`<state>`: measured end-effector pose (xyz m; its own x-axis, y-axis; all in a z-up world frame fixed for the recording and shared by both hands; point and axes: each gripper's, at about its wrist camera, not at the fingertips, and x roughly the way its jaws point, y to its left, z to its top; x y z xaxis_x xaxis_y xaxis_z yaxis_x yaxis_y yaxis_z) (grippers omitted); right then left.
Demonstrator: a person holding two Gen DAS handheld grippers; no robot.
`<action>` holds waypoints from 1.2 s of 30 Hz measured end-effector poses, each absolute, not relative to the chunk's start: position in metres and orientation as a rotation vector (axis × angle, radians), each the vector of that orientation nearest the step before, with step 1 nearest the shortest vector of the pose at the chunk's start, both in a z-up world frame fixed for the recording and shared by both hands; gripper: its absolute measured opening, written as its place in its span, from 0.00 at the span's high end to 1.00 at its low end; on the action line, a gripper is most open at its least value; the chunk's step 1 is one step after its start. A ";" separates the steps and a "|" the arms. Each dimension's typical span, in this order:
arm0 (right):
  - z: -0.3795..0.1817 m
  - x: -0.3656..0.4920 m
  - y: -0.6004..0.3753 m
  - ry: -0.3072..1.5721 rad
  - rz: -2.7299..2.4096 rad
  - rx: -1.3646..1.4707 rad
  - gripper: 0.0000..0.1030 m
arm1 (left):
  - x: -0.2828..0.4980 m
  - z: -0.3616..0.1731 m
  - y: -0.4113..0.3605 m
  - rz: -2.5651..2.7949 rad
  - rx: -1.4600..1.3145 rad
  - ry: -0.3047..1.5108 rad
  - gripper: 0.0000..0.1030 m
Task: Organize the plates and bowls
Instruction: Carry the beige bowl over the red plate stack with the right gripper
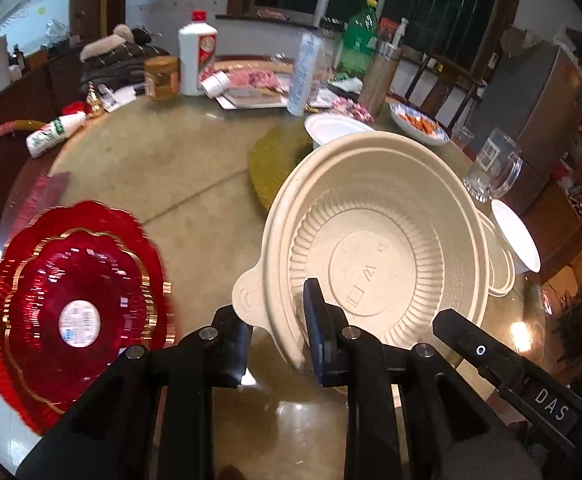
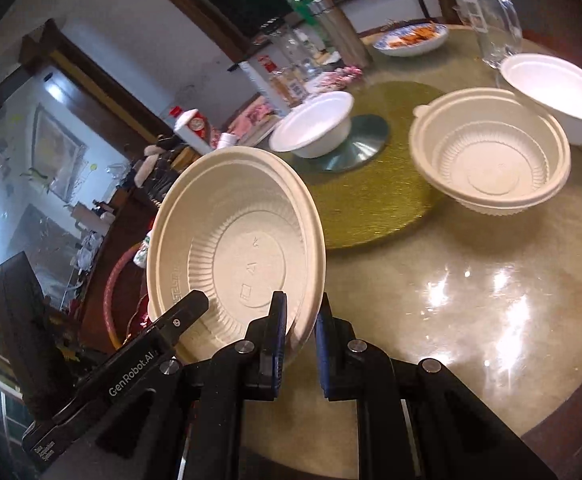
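The left gripper (image 1: pixel 279 336) was clamped on the near rim of a beige, ribbed, round pulp bowl with a small tab on its edge (image 1: pixel 375 248), one blue-padded finger inside the wall and the other outside it. The bowl stood tilted up ahead of the fingers, its inside facing the camera, lifted off the glossy round tabletop (image 1: pixel 163 168). To the left of that gripper lay a stack of red scalloped glass plates with gold rims (image 1: pixel 79 312), blurred. Just past the held bowl's right edge sat a white disposable bowl (image 1: pixel 517 236), and beyond that a clear glass mug (image 1: pixel 493 168).

The right gripper (image 2: pixel 301 344) likewise pinched a second beige ribbed pulp bowl (image 2: pixel 237 256) by its near rim, the wall squeezed between the two blue pads, the bowl tipped up and leaning left of the fingers, off the table. Ahead and to the right of it a third beige pulp bowl (image 2: pixel 491 152) appeared, partly over a round green-gold mat (image 2: pixel 371 196); whether it touched the table I could not tell. A white bowl (image 2: pixel 315 124) rested at the mat's far side on a silver disc, and another white bowl (image 2: pixel 559 92) sat farther right. A blue-patterned dish of orange food (image 2: pixel 411 38) stood well beyond.
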<state>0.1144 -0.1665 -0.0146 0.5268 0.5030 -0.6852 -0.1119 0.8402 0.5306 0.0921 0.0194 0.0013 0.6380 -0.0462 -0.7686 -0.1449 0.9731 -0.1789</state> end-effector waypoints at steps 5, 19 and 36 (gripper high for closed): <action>-0.005 0.110 -0.140 0.941 0.432 0.422 0.87 | 0.081 0.007 0.045 0.090 -0.260 0.859 0.79; 0.006 0.094 -0.059 0.945 0.569 0.312 0.87 | 0.036 0.015 0.116 0.206 -0.334 0.799 0.79; -0.016 0.088 0.011 1.035 0.653 0.232 0.87 | 0.014 -0.011 0.175 0.312 -0.390 0.844 0.78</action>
